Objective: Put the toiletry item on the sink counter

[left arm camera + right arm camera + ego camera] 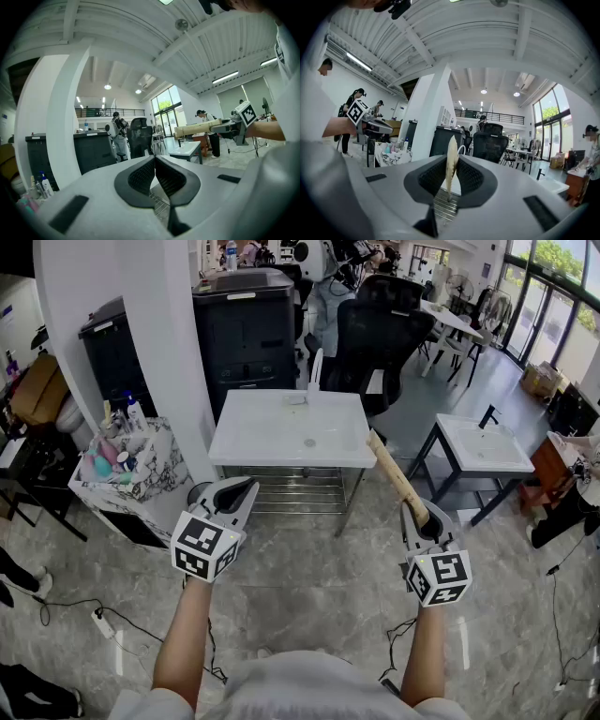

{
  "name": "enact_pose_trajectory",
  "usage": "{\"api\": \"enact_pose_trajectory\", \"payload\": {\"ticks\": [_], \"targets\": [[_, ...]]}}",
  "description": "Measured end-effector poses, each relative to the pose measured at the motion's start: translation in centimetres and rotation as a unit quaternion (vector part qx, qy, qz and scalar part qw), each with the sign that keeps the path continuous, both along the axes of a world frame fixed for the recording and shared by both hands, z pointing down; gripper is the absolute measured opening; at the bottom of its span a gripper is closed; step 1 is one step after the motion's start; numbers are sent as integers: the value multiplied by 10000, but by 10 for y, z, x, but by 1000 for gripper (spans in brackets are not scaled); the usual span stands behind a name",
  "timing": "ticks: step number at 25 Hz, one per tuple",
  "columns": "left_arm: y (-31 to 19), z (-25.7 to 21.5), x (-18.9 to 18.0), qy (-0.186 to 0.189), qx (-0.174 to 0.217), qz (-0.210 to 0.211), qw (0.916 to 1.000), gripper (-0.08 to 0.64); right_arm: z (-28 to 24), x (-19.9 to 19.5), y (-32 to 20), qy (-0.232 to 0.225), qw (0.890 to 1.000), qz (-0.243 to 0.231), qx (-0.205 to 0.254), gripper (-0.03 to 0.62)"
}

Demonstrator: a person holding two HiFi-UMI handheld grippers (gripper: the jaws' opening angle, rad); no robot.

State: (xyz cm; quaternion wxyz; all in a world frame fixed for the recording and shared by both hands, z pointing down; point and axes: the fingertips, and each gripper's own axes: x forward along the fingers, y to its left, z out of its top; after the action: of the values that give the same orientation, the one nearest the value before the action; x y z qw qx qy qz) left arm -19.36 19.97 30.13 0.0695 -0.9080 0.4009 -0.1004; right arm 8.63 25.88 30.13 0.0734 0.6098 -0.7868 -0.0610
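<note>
Grey marble floor (309,587) spreads beneath us; our white sink counter (272,432) stands at twelve o'clock; a marbled bin (155,474) of bottles sits at ten; our left gripper (246,486) has its jaws pressed together, empty; our right gripper (424,518) clamps a long beige toiletry item (396,476), which is angled toward eleven, its tip near the counter's corner.
</note>
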Motion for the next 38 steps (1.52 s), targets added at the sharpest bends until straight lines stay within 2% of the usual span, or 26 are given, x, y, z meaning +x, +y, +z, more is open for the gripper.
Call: {"api": "enact_pose_trajectory", "payload": {"ticks": [6,10,19,22,29,38], "targets": [[0,3,23,38,-61,-64,10000,11,5,26,-4,-3,10000,-46,-16,55],[-1,8,41,127,-120,-174,9997,11,6,49,-5,-333,9993,-176,45,57],[-10,34,79,147,-399,-353,9985,11,26,102,-24,-683,9971,-322,-119,57],[-26,39,91,110,-449,-325,9984,11,33,114,-37,-552,9979,-282,-171,57],[-103,58,111,128,-622,-209,9978,11,54,125,-106,-329,9981,-262,-453,57],[-264,71,115,155,-752,-152,9969,11,55,128,-258,-87,9984,-133,-545,57]]}}
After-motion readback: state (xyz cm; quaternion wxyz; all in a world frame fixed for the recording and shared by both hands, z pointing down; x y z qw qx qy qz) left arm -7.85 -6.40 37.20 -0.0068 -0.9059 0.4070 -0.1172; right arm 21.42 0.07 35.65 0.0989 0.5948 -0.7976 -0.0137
